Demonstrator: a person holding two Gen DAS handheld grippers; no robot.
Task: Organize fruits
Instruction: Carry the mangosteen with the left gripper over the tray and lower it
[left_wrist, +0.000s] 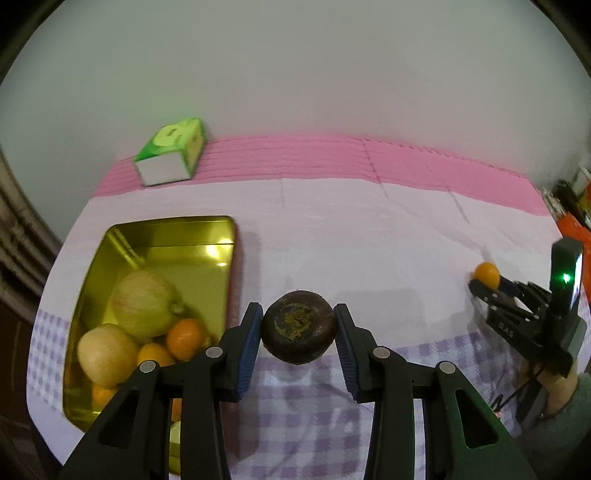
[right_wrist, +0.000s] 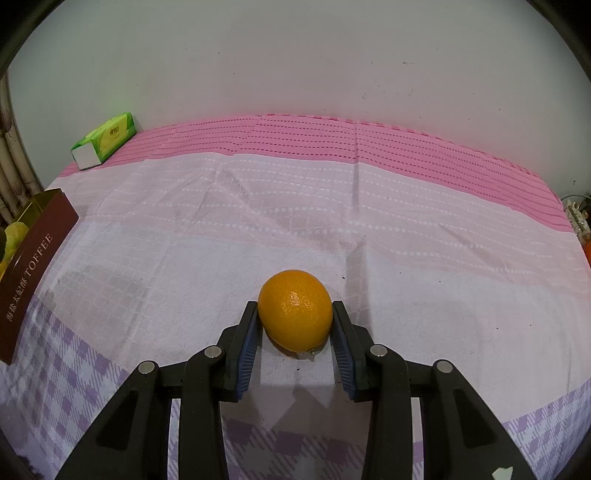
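My left gripper (left_wrist: 298, 325) is shut on a dark brown round fruit (left_wrist: 298, 326), held above the checked cloth just right of the gold tin (left_wrist: 162, 232). Inside the tin lie two pale apples (left_wrist: 144, 304) and several small oranges (left_wrist: 184, 338). My right gripper (right_wrist: 295, 321) is shut on an orange (right_wrist: 294, 312), low over the cloth. In the left wrist view that right gripper (left_wrist: 484, 286) shows at the far right with the orange (left_wrist: 487, 274) at its tip and a hand behind it.
A green tissue box (left_wrist: 171, 151) stands at the back left by the wall, also seen as the tissue box (right_wrist: 105, 142). The tin's brown side (right_wrist: 33, 266) reads TOFFEE at the left. A pink and lilac cloth (right_wrist: 295, 206) covers the table. Clutter lies past the right edge (left_wrist: 572, 206).
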